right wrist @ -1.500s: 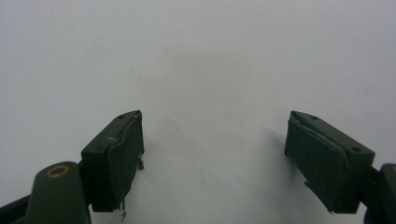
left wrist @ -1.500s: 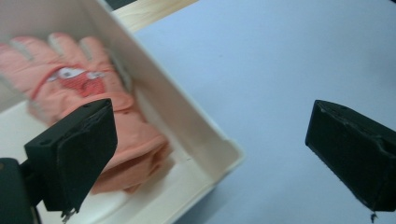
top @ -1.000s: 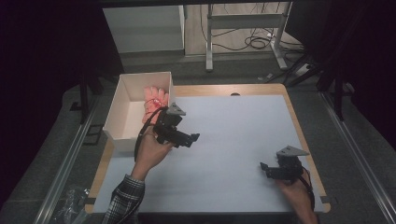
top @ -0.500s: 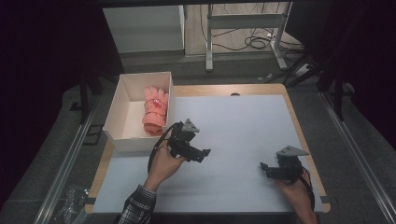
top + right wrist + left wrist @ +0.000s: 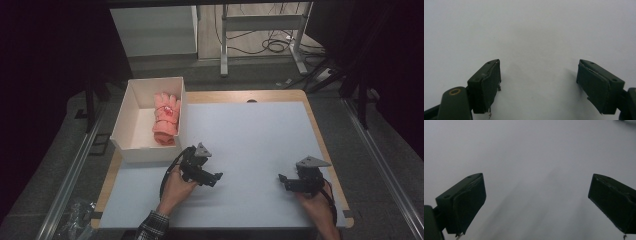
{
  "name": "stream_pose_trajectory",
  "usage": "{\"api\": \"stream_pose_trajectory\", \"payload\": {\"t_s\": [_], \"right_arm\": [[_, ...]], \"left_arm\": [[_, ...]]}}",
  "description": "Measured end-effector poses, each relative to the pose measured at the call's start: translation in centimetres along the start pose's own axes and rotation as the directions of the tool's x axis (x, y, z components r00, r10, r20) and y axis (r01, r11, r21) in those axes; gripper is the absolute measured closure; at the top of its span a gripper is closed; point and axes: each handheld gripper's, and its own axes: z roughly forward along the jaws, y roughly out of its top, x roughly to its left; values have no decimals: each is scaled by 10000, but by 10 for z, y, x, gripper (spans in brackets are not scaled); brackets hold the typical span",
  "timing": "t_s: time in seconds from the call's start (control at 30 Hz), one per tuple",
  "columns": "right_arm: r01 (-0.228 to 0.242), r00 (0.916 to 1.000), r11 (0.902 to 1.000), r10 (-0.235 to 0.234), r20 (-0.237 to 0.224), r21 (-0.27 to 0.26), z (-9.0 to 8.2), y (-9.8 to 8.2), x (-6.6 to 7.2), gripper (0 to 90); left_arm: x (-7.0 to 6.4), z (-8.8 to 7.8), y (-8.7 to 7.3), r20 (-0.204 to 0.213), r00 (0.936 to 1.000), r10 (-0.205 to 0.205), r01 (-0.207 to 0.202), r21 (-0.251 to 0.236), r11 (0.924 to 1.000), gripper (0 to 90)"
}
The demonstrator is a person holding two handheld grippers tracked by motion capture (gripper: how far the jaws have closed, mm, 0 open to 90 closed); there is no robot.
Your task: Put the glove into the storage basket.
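Observation:
A pink glove [image 5: 165, 118] lies inside the white box [image 5: 131, 116] at the table's left rear. My left gripper [image 5: 216, 177] hovers low over the white table mat [image 5: 255, 140], in front of the box and apart from it, jaws pointing right. In the left gripper view the left gripper [image 5: 536, 205] is open with bare mat between its jaws. My right gripper [image 5: 282, 180] rests near the front right of the mat, jaws pointing left. The right gripper view shows the right gripper [image 5: 537, 82] open and empty too.
The wooden table edge [image 5: 320, 125] frames the mat. Metal rails [image 5: 70, 175] run along both sides of the table. A plastic bag [image 5: 75, 220] lies off the front left corner. Cables and a stand's legs [image 5: 260, 45] lie on the floor behind.
My left gripper has drawn back from the box toward the front middle of the mat, leaving the glove in the box. The right gripper has stayed in place.

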Motion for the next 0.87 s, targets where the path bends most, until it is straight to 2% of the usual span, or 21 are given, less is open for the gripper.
{"api": "stream_pose_trajectory", "payload": {"t_s": [0.2, 0.4, 0.47, 0.5, 0.87], "right_arm": [[8, 10000, 10000, -8, 3, 0, 0, 0, 0, 199], [11, 10000, 10000, -11, 7, -1, 0, 0, 0, 199], [12, 10000, 10000, -12, 7, -1, 0, 0, 0, 199], [14, 10000, 10000, -14, 8, -2, 0, 0, 0, 199], [-3, 10000, 10000, 3, -3, 4, 0, 0, 0, 197]], "left_arm": [[-1, 7, -14, -215, 9997, -67, 71, 154, 9999, 20], [-5, 19, -26, -371, 9993, 74, -56, 471, 9989, 15], [-5, 21, -29, -323, 9994, -115, 120, 168, 9998, 3], [-5, 21, -30, -317, 9995, -83, 87, 109, 9999, 0], [-6, 21, -30, -411, 9992, 0, 6, 160, 9999, 0]]}}
